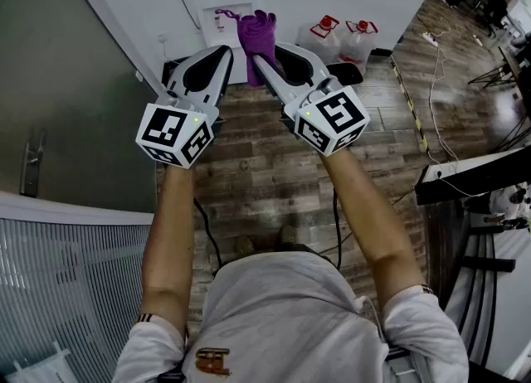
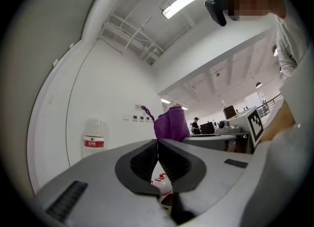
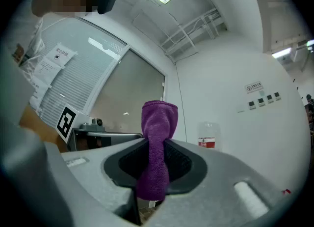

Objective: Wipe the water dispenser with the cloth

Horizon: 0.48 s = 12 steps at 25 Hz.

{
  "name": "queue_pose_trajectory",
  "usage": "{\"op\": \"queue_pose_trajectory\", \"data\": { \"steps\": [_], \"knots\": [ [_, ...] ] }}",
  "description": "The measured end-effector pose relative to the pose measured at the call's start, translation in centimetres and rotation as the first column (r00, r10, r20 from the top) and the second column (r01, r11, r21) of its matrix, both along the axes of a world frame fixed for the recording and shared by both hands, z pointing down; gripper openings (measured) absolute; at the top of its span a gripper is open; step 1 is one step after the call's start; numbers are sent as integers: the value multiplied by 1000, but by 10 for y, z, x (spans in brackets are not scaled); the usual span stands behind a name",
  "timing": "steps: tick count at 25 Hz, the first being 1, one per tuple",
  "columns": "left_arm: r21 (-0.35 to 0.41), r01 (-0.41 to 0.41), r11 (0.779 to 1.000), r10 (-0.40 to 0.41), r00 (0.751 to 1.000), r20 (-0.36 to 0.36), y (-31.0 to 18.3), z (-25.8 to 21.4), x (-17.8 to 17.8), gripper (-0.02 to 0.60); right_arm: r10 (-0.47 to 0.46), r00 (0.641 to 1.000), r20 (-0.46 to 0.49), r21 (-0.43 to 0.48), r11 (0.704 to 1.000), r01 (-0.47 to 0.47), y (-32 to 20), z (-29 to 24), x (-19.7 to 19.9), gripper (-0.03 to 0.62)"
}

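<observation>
In the head view, the person holds both grippers out side by side over the wooden floor (image 1: 249,166), aimed at the white water dispenser (image 1: 220,4) against the wall. The right gripper (image 1: 259,62) clamps the purple cloth (image 1: 257,31), which stands up past its tips in front of the dispenser; contact cannot be told. The left gripper (image 1: 224,51) is just beside it, and two water jugs (image 1: 342,37) sit on the floor to the right. In the left gripper view, the left gripper (image 2: 158,141) has its jaws pressed together with nothing between them, the cloth (image 2: 171,123) rising just beyond. In the right gripper view, the right gripper (image 3: 156,145) pinches the cloth (image 3: 158,118) at mid-length, its folded top upright.
</observation>
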<state>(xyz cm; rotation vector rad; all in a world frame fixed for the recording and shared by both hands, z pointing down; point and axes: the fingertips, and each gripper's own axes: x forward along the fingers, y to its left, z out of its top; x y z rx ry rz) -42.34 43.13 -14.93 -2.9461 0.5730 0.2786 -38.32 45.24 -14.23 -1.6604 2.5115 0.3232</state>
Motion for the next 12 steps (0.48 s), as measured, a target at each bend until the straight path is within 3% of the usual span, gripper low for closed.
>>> {"op": "queue_pose_trajectory", "data": {
  "steps": [12],
  "knots": [
    [5, 5, 1000, -5, 1000, -1, 4, 7, 16, 0, -4, 1000, 5, -3, 1000, 4, 7, 6, 19, 94]
  ]
}}
